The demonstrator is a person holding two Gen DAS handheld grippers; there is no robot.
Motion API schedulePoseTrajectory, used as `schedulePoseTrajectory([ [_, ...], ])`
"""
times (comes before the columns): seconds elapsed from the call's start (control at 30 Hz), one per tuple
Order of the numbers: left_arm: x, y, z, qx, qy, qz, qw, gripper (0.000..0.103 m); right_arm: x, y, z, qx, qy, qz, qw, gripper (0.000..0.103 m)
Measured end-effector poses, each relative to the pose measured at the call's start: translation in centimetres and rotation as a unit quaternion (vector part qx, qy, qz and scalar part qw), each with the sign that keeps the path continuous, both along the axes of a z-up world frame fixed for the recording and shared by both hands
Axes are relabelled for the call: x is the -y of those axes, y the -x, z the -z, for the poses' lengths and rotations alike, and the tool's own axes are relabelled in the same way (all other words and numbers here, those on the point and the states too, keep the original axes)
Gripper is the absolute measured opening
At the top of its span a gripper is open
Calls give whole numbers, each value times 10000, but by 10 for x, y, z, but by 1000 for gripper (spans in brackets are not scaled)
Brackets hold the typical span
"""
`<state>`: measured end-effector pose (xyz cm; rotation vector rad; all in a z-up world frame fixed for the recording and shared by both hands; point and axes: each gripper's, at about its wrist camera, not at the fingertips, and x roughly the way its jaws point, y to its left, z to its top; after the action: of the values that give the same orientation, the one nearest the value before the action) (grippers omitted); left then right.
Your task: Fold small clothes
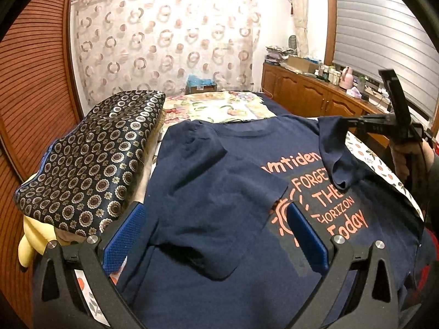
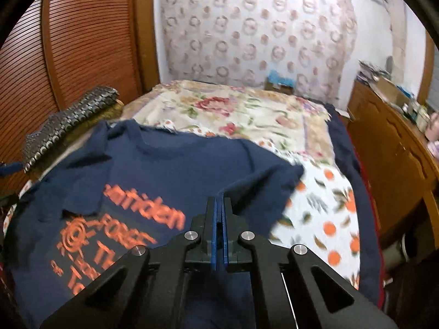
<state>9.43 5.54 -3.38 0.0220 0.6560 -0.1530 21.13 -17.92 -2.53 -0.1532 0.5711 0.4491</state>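
One navy cotton t-shirt (image 1: 208, 192) with chunky orange lettering, spread flat across the bed (image 2: 315, 208), near its left edge. Left tongs (image 1: 216, 233) spread wide above the folded-in sleeve, blue ribbed pads (image 1: 123, 235) gripping nothing. Right tongs (image 2: 219, 205) pinched on the other sleeve (image 1: 337, 153), soft fabric lifted and draping.

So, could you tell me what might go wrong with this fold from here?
1. The right gripper pinches only the sleeve edge; the fabric could slip out mid-fold.
2. The sleeve hangs bunched, so it may land wrinkled over the print.
3. The left gripper is open, pinning nothing, so pulling could drag the shirt askew.
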Motion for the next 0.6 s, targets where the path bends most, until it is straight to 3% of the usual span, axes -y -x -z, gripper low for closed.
schedulePoseTrajectory([
  [0.17, -6, -8, -4, 25, 40, -68, 10000, 103, -32, -18, -14, -9, 24, -341, 9994, 3],
  [0.33, -12, -22, -7, 8, 29, -120, 9999, 103, -53, -47, -10, -145, 0, -514, 9986, 3],
  [0.43, -14, -31, -9, 0, 25, -126, 9999, 103, -53, -63, -8, -196, -102, -569, 9981, 22],
  [0.5, -14, -39, -11, -3, -26, -129, 9999, 103, -47, -67, -9, -147, -173, -580, 9981, 53],
  [0.6, -14, -52, -11, -61, -124, -107, 9998, 103, -34, -73, -4, -42, -120, -385, 9992, 62],
])
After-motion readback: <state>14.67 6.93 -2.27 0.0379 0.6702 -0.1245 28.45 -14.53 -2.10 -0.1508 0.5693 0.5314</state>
